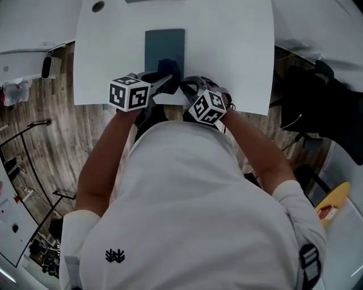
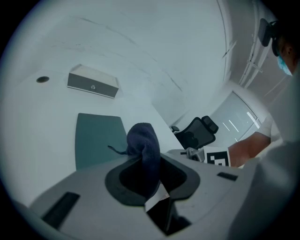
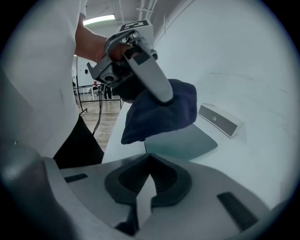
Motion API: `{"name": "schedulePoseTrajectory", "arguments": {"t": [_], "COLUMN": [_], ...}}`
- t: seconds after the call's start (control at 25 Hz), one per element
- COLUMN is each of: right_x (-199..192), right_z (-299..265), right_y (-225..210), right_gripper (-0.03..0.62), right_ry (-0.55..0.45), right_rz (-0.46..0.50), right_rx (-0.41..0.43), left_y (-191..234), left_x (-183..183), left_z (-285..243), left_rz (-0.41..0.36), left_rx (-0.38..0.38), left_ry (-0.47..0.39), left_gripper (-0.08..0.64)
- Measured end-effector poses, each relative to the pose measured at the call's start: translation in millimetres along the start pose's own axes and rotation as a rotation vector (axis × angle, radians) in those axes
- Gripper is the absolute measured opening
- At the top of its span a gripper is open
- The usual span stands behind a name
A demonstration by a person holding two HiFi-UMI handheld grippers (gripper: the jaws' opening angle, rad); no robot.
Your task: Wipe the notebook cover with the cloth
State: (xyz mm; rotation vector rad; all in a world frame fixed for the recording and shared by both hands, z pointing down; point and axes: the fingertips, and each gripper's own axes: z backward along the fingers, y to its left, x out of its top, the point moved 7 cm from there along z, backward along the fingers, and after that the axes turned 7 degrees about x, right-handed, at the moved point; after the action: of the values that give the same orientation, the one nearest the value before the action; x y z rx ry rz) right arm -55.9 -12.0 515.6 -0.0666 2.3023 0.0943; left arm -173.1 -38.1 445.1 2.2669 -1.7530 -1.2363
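A teal notebook [image 1: 164, 46] lies flat on the white table [image 1: 232, 51], straight ahead of me. My left gripper [image 1: 166, 80] hangs over the notebook's near edge, shut on a dark blue cloth [image 1: 169, 69]. In the left gripper view the cloth [image 2: 144, 147] bulges up from between the jaws, with the notebook [image 2: 95, 138] behind it. The right gripper [image 1: 191, 86] sits just right of the left one, near the table's front edge. Its jaws [image 3: 147, 180] are shut with nothing in them. Its view shows the left gripper's finger [image 3: 149, 75] pressing into the hanging cloth [image 3: 164, 110] above the notebook [image 3: 183, 140].
A small grey box [image 2: 92, 84] stands on the table beyond the notebook, near a round cable hole [image 1: 97, 6]. A black office chair [image 1: 315, 105] stands to the right of the table. Wooden floor and stands with cables lie to the left.
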Motion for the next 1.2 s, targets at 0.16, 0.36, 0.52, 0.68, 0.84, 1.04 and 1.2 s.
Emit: {"name": "schedulePoseTrajectory", "arguments": {"t": [0.16,0.36,0.52,0.68,0.84,1.04,1.2], "right_x": [-6.0,-7.7,-8.3,-6.8,-8.2,-8.1,-10.4], "right_z": [-11.2,-16.2,-14.9,-14.3,-14.3,-14.7,-13.1], "right_y": [-4.7,-7.0,-3.6,-5.3,-4.4,-4.8,-5.4], "right_gripper": [0.008,0.008,0.008,0.008,0.008,0.008,0.008], "right_ry": [0.028,0.030,0.030,0.027,0.021,0.014,0.008], "right_rz": [0.010,0.023,0.009,0.003,-0.006,-0.011,-0.011], "right_rx": [0.008,0.010,0.006,0.006,0.010,0.019,0.026], "left_y": [3.8,20.2,29.2,38.8,49.1,67.3,79.8], "left_x": [6.5,7.9,5.1,5.0,-0.2,-5.6,-9.0], "left_z": [-22.8,-50.8,-61.3,-62.6,-57.3,-45.8,-36.7], "left_rz": [-0.003,0.007,-0.005,-0.033,-0.050,-0.025,-0.042], "left_rx": [-0.016,-0.001,0.034,0.081,0.131,0.169,0.218], "left_ry": [0.053,0.103,0.136,0.151,0.154,0.148,0.150], "left_gripper": [0.074,0.074,0.072,0.072,0.072,0.072,0.072]}}
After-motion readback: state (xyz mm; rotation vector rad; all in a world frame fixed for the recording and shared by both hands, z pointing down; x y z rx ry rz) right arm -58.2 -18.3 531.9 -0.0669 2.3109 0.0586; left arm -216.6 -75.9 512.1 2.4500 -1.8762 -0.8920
